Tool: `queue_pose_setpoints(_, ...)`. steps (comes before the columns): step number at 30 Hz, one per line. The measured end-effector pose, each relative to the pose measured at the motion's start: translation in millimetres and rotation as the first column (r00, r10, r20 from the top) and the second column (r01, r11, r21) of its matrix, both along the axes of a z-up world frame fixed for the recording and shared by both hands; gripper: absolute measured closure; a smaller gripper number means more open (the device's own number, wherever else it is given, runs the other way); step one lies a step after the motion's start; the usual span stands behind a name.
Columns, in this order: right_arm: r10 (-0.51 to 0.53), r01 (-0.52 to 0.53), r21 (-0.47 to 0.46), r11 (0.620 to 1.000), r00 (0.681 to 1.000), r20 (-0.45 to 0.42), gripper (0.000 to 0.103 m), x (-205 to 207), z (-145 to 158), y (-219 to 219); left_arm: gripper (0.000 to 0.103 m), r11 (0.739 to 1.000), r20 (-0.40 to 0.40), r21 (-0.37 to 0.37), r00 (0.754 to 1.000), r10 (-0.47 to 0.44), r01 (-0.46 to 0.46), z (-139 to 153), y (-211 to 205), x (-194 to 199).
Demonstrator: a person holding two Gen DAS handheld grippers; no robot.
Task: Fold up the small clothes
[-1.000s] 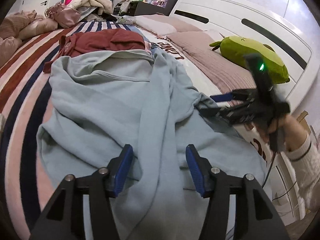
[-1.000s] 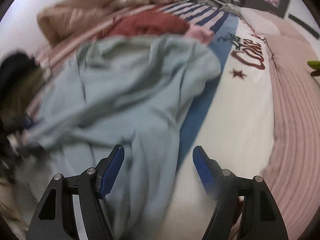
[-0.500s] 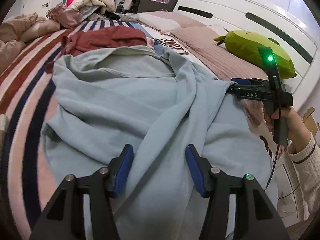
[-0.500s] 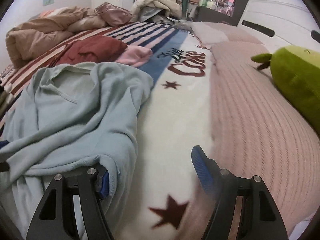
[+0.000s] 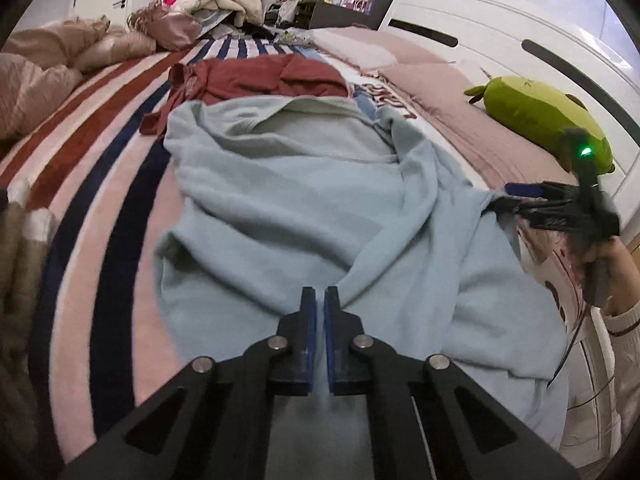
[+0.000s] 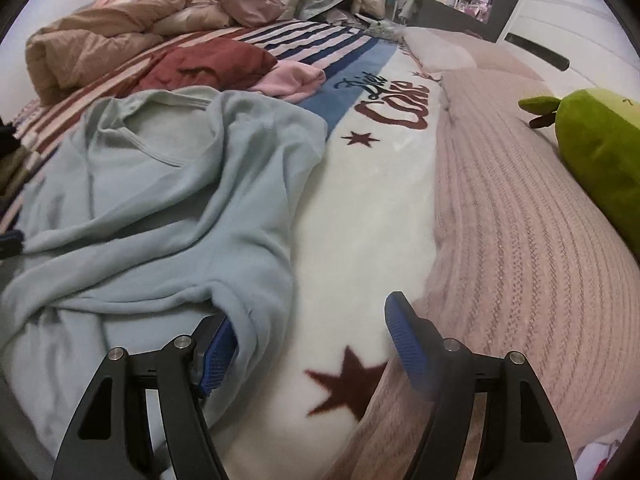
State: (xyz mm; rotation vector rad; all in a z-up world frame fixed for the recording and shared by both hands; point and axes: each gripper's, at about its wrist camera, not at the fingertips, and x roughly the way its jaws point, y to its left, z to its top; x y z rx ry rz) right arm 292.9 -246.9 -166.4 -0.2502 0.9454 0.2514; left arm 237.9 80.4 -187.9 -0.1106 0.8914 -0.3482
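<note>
A light blue long-sleeved top (image 5: 304, 200) lies rumpled across the bed. My left gripper (image 5: 320, 292) is shut on a raised fold of it near the hem, and the cloth bunches into a ridge at the jaw tips. My right gripper (image 6: 310, 312) stands open at the top's right edge (image 6: 256, 280). Its left finger (image 6: 218, 350) is tucked against a cuff-like fold; its right finger (image 6: 404, 336) hangs over the white blanket. In the left wrist view the right gripper (image 5: 520, 200) sits at the garment's right side, held by a hand (image 5: 612, 268).
A dark red garment (image 5: 260, 76) and a pink one (image 6: 296, 80) lie beyond the top on the striped blanket (image 5: 92, 184). A green plush toy (image 6: 600, 152) rests on the pink knit cover (image 6: 520, 240). Bedding is piled at the far left (image 6: 92, 52). The white headboard (image 5: 500, 28) stands right.
My left jaws have closed from wide open onto a fold of the blue top. The right gripper has swung from over the top to its right edge and settled there.
</note>
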Motion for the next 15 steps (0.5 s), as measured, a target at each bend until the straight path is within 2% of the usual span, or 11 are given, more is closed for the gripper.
queue_pose_setpoints(3,0.035,-0.035,0.065,0.997,0.999,-0.005,0.036,-11.4,14.2,2.7,0.098,0.998,0.001,-0.066,1.0,0.008,-0.008,1.2,6.9,-1.4)
queue_pose_setpoints(4,0.053,-0.053,0.101,0.993,0.999,0.0,0.035,-16.4,21.1,4.3,0.092,0.996,0.009,-0.091,1.0,-0.003,0.004,2.5,6.9,-1.4)
queue_pose_setpoints(5,0.07,-0.071,0.136,0.988,0.998,0.008,0.034,-19.7,26.5,6.2,0.072,0.994,0.012,-0.104,1.0,-0.022,0.023,3.9,4.4,-0.7)
queue_pose_setpoints(6,0.101,-0.103,0.191,0.976,0.995,0.018,0.033,-24.0,33.4,10.0,0.066,0.994,0.02,-0.102,0.999,-0.036,0.038,5.6,0.8,-0.6)
queue_pose_setpoints(8,0.145,-0.144,0.261,0.955,0.989,0.017,0.034,-25.0,38.2,19.3,0.067,0.997,0.028,-0.055,0.998,-0.048,0.05,7.5,-11.1,1.1)
queue_pose_setpoints(9,0.154,-0.151,0.286,0.946,0.988,0.01,0.039,-22.6,37.7,25.8,0.067,0.997,0.025,-0.05,0.998,-0.055,0.056,6.8,-15.0,1.9)
queue_pose_setpoints(10,0.16,-0.153,0.3,0.941,0.987,0.0,0.052,-16.4,34.9,35.0,0.067,0.996,0.019,-0.052,0.997,-0.069,0.07,4.7,-19.1,3.4)
queue_pose_setpoints(11,0.164,-0.155,0.299,0.942,0.986,-0.003,0.059,-11.9,32.2,41.6,0.068,0.996,0.013,-0.048,0.997,-0.078,0.078,2.5,-22.7,4.7)
queue_pose_setpoints(13,0.171,-0.159,0.289,0.944,0.985,-0.016,0.082,2.7,20.7,57.7,0.095,0.997,-0.002,-0.014,0.997,-0.08,0.08,-2.9,-29.1,7.6)
queue_pose_setpoints(14,0.171,-0.153,0.293,0.944,0.985,-0.034,0.087,10.4,13.7,63.2,0.103,0.998,-0.008,-0.001,0.997,-0.071,0.071,-4.7,-28.8,8.1)
queue_pose_setpoints(15,0.168,-0.142,0.292,0.946,0.983,-0.068,0.092,22.0,2.3,71.6,0.103,0.999,-0.002,-0.011,0.999,-0.051,0.051,-4.5,-26.0,7.6)
